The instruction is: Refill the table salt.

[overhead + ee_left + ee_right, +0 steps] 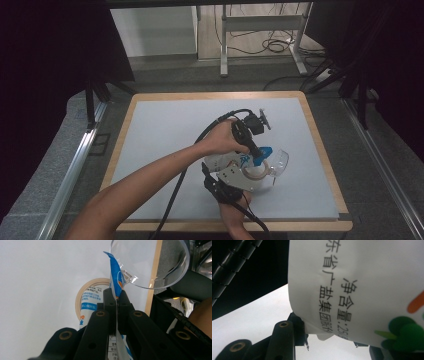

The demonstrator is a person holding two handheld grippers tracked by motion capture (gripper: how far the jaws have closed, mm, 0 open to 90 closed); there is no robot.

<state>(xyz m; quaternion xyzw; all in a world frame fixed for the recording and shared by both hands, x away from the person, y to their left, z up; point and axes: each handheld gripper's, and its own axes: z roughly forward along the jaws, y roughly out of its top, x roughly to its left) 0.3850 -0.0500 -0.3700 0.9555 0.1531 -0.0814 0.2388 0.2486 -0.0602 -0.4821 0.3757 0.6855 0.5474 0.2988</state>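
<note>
The white-and-blue plastic salt pouch (239, 162) w/ black printed text is held up over the grey worktop (165, 130), toward its right-front part, betw both grippers. The left gripper (116, 297) has its jaws fully pinched on the pouch's blue top edge. The right gripper (329, 340) has its jaws partway closed around the pouch's white body from below.

Probably the two-point hold keeps the floppy bag taut and steady for tipping.

Pouch's long axis runs roughly level, front-left to right-rear; the blue end points at the clear round plastic bowl (280, 161) just beside it, so prob. pouring into it. A cream ring of masking tape (85, 293) lies flat on the worktop under the pouch, next to the bowl.
</note>
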